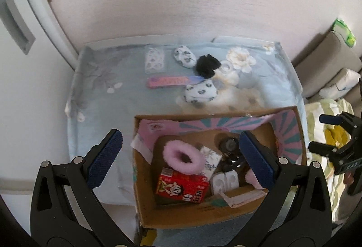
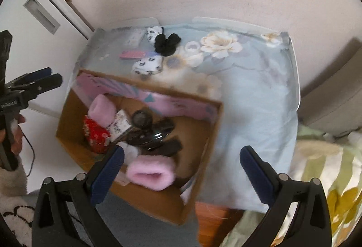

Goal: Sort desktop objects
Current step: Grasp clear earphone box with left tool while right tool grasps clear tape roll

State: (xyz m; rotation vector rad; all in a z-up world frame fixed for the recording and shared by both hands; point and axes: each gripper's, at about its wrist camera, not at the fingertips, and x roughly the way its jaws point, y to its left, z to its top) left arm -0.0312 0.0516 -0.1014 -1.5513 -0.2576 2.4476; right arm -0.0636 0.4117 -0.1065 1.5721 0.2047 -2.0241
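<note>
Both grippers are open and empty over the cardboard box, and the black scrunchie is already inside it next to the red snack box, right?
Not quite. The black scrunchie is not in the cardboard box; the left wrist view shows it lying out on the blue floral cloth, beyond the box. The rest holds: the left gripper and right gripper are open and empty, and the red snack box is inside.

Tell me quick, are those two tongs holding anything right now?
Left tongs: open, holding nothing, above the brown cardboard box.
Right tongs: open, holding nothing.
</note>
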